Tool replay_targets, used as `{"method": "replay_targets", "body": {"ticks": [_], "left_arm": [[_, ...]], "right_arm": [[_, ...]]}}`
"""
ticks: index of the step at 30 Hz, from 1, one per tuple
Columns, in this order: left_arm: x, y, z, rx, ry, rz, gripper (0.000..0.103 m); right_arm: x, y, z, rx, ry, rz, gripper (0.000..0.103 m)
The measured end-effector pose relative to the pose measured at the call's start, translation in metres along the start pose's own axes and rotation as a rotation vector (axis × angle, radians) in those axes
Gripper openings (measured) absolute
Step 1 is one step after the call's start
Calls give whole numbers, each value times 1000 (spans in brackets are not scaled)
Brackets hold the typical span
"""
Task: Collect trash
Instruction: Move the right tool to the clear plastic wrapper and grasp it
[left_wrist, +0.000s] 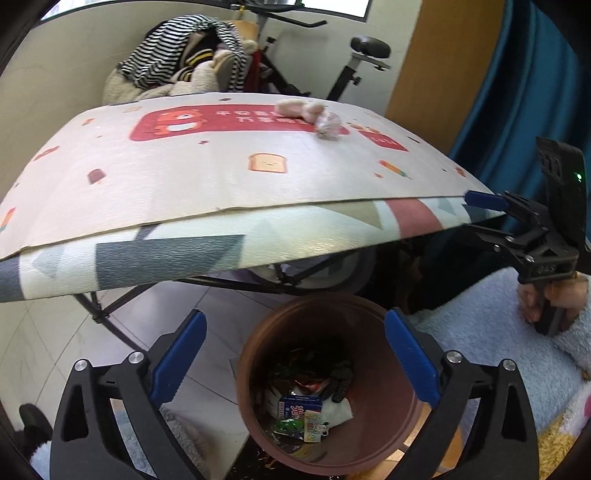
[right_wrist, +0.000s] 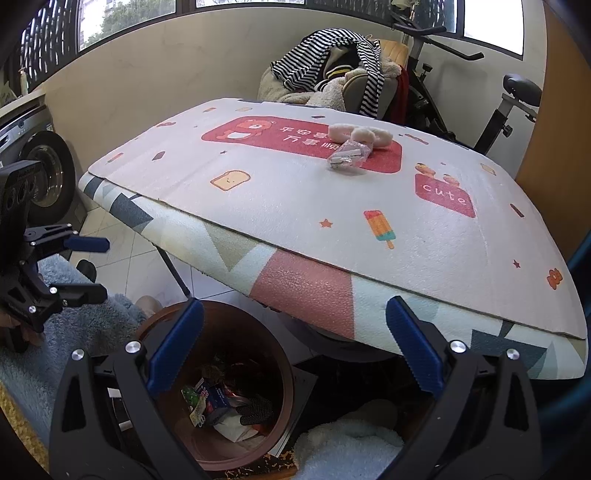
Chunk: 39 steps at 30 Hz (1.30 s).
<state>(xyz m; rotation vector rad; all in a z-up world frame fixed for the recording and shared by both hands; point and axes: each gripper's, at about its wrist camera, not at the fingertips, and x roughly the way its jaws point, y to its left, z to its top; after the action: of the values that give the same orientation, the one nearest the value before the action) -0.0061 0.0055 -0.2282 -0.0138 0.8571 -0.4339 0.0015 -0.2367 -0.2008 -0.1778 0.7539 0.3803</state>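
Trash: crumpled clear plastic wrapper (right_wrist: 349, 157) lies on the printed foam-mat table (right_wrist: 303, 206), far beyond both jaws, touching a fluffy pink toy (right_wrist: 364, 134).
Bin: round brown plastic bin (left_wrist: 325, 384), part-filled, sits below the left gripper (left_wrist: 293, 363), between its jaws.
Jaws: both wide apart, empty; right gripper (right_wrist: 295, 345) likewise.
Advice: carry the right gripper up over the table edge, straddle the wrapper alone, avoid the toy.

- Bin (left_wrist: 325, 384) — stands on the floor before and below the near edge of the worktop (left_wrist: 221, 162); wrappers and a small carton (left_wrist: 300, 406) lie in it.
- Left claw (left_wrist: 295, 363) — above the bin's mouth, jaws apart with nothing between them.
- Right claw (right_wrist: 295, 349) — to the right of the left one, jaws apart, at the worktop's edge.
- Crumpled wrapper (right_wrist: 349, 155) — on the worktop's far part, touching a plush item (right_wrist: 360, 134) behind it.
- Chair heaped with clothes (right_wrist: 332, 74) — behind the worktop; exercise bike (right_wrist: 480, 92) to its right.
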Motion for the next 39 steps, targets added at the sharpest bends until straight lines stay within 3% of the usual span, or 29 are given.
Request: {"method": "replay_targets", "body": {"ticks": [9, 18, 30, 33, 39], "left_arm": [[-8, 3, 10, 1, -25, 19, 97], [-20, 6, 40, 41, -117, 36, 97], [2, 21, 108, 103, -104, 68, 97], [11, 30, 125, 84, -99, 65, 97], [23, 54, 158, -21, -115, 45, 97]], "right_arm": [[2, -1, 0, 10, 4, 9, 97], [4, -5, 11, 29, 33, 12, 97], [54, -33, 73, 107, 58, -35, 97], [78, -47, 96, 144, 64, -19, 96], [126, -74, 134, 214, 97, 9, 84]]}}
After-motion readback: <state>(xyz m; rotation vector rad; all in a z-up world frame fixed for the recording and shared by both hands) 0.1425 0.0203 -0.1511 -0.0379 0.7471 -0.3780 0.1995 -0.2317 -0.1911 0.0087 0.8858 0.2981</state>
